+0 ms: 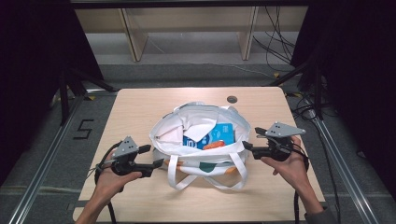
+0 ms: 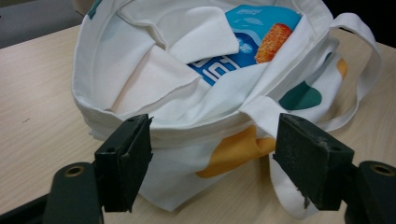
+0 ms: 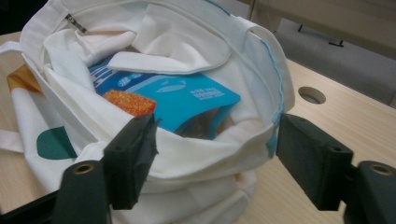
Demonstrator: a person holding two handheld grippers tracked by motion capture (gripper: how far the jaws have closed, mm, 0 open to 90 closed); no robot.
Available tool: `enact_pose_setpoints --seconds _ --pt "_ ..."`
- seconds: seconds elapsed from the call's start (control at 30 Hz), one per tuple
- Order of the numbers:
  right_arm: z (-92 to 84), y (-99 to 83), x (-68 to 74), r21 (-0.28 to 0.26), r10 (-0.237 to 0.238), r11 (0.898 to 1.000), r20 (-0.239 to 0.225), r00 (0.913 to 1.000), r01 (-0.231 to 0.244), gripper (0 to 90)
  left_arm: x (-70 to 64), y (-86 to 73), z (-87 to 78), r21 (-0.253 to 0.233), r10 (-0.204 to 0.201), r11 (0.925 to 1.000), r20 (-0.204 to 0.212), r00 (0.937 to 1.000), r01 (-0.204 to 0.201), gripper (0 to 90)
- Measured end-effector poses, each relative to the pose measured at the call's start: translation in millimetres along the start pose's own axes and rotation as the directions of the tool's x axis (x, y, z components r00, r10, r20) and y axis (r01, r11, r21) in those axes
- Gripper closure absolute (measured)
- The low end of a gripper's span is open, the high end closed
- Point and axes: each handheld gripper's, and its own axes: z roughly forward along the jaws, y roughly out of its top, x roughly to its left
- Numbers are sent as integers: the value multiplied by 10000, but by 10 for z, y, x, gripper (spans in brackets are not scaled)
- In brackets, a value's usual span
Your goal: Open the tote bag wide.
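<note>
A white cloth tote bag (image 1: 196,119) with teal and orange patches stands open on the wooden table (image 1: 135,107). Inside it lie a blue packet (image 1: 219,134) and an orange item (image 1: 215,145). My left gripper (image 1: 156,155) sits at the bag's near-left side, jaws open; in the left gripper view (image 2: 212,149) the bag's rim (image 2: 140,70) and a strap lie between the pads, untouched. My right gripper (image 1: 251,138) is at the bag's right side, also open (image 3: 215,158), with the rim (image 3: 187,37) between its jaws. The packet (image 3: 187,100) and orange item (image 3: 128,101) show inside.
The bag's straps (image 1: 205,179) hang toward the table's front edge. A round cable hole (image 1: 232,99) sits near the far edge of the table, behind the bag. Wooden shelf legs and loose cables stand on the floor beyond.
</note>
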Motion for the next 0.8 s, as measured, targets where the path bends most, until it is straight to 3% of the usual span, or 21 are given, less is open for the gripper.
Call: enact_pose_setpoints --seconds 0.07,0.2,0.23,0.3,0.37,0.4,0.43,0.47,0.53,0.6,0.63,0.67,0.7,0.8 --pt "-44 -26 11 -110 137 9998 103 9999 -136 268 -35 -8 -32 -9 224 9997 23 9997 -224 250" --pt "-127 -80 35 22 192 9998 47 9998 -192 268 -110 -46 -72 -105 83 9999 67 9999 -82 242" --pt "-169 -114 36 -87 71 9999 137 9999 -70 268 -114 -56 -84 -105 328 9994 150 9994 -326 241" --pt "-180 -124 44 -125 108 9999 125 9999 -106 268 -158 -88 -83 -175 23 9998 167 9999 -20 240" --pt "-222 -151 59 -273 231 9994 209 9995 -225 268 -183 -127 -91 -45 57 10000 126 9999 -57 240" --pt "-240 -160 46 -244 55 9997 177 9998 -51 268 -188 -143 -90 -7 147 9999 171 9997 -147 241" --pt "-253 -176 71 -245 229 9994 195 9995 -224 268 -193 -161 -86 -2 159 9999 232 9996 -159 240" --pt "-248 -187 52 -356 -58 9993 154 9999 64 268 -198 -176 -83 21 257 9997 226 9994 -258 240" --pt "-259 -215 80 -296 205 9994 150 9997 -200 268 -222 -212 -80 53 46 10000 264 9996 -47 240" --pt "-269 -237 86 -306 117 9995 205 9997 -111 267 -240 -251 -76 114 33 9999 309 9995 -36 240" --pt "-282 -252 110 -129 369 9992 127 9992 -367 266 -249 -263 -78 132 11 9999 306 9995 -15 239" --pt "-276 -259 82 -266 -13 9996 166 9999 17 264 -260 -279 -80 165 -36 9999 321 9995 31 239" --pt "-286 -271 110 -166 244 9996 153 9996 -242 263 -263 -292 -81 173 -3 9998 379 9993 -4 238" --pt "-298 -311 131 -138 257 9996 178 9995 -254 257 -282 -331 -88 195 62 9998 325 9995 -68 237"
